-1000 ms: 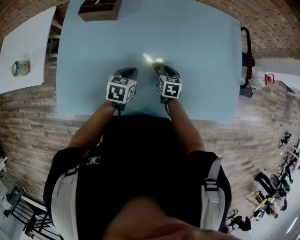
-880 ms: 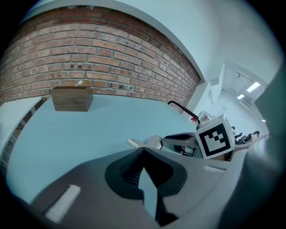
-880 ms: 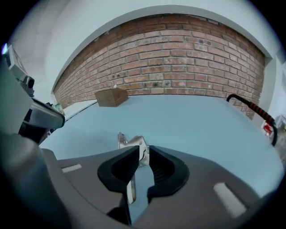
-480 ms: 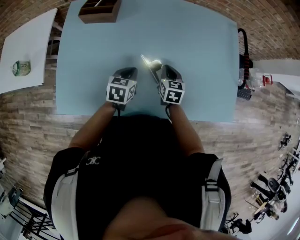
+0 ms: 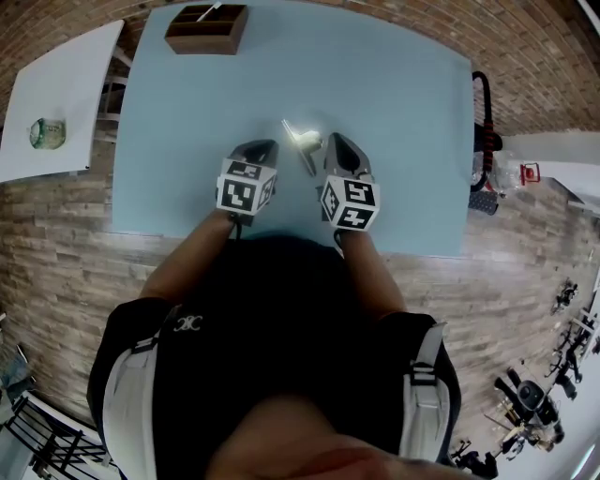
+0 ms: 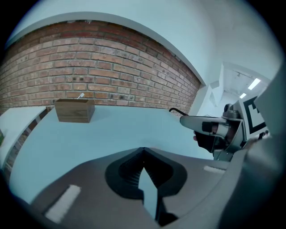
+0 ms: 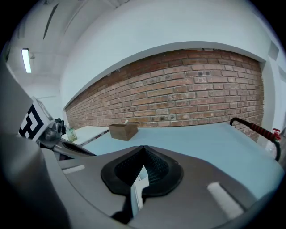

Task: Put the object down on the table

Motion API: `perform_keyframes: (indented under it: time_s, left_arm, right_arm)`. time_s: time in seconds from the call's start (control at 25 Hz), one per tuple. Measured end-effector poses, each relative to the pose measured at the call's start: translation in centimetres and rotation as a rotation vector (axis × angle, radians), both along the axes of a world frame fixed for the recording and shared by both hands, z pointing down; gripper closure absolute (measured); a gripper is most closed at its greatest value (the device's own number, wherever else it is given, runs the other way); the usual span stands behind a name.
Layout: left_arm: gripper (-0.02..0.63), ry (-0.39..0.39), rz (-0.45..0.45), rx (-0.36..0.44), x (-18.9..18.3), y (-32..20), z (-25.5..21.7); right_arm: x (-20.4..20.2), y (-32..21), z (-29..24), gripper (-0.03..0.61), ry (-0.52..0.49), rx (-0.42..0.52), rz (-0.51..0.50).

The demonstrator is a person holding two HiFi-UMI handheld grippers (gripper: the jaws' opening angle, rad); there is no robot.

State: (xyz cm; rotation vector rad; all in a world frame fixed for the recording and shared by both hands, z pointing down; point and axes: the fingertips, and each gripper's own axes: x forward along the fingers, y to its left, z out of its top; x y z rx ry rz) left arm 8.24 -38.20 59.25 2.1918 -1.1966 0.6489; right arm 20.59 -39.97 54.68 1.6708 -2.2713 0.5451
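Note:
A thin shiny metal utensil (image 5: 302, 145) lies on the light blue table (image 5: 394, 103), between the two gripper tips and closer to the right one. My right gripper (image 5: 336, 141) sits just right of it, jaws shut, and nothing shows between its pads in the right gripper view (image 7: 143, 154). My left gripper (image 5: 261, 146) rests a little left of the utensil, also shut and empty (image 6: 143, 154). Neither gripper view shows the utensil. Each gripper appears at the edge of the other's view.
A brown wooden box (image 5: 206, 28) (image 6: 74, 110) (image 7: 123, 131) stands at the table's far left edge. A white side table (image 5: 66, 84) with a green jar (image 5: 47, 132) is to the left. A black curved bar (image 5: 487, 94) (image 7: 252, 127) stands off the table's right edge.
The right gripper has drawn back toward me and slightly right, away from the utensil. The left gripper has barely moved.

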Motion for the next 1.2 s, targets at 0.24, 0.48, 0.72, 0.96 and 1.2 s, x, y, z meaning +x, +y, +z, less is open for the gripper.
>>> perform_keyframes:
  time_s: [0.24, 0.48, 0.72, 0.96, 1.2]
  left_arm:
    - [0.615, 0.003, 0.0, 0.002, 0.2, 0.0, 0.0]
    - [0.615, 0.003, 0.003, 0.002, 0.3, 0.0, -0.2]
    - [0.615, 0.006, -0.001, -0.009, 0.2, 0.1, 0.1]
    - [0.615, 0.004, -0.002, -0.01, 0.2, 0.2, 0.0]
    - [0.615, 0.006, -0.005, -0.017, 0.0, 0.3, 0.2]
  right_arm:
    - [-0.4, 0.1, -0.8, 0.565, -0.01, 0.024, -0.032]
    - [-0.3, 0.4, -0.5, 0.566, -0.006, 0.016, -0.036]
    - [-0.1, 0.4, -0.4, 0.565, -0.011, 0.017, -0.029]
    - [0.2, 0.6, 0.1, 0.565, -0.011, 0.001, -0.027]
    - [0.1, 0.5, 0.3, 0.565, -0.011, -0.007, -0.029]
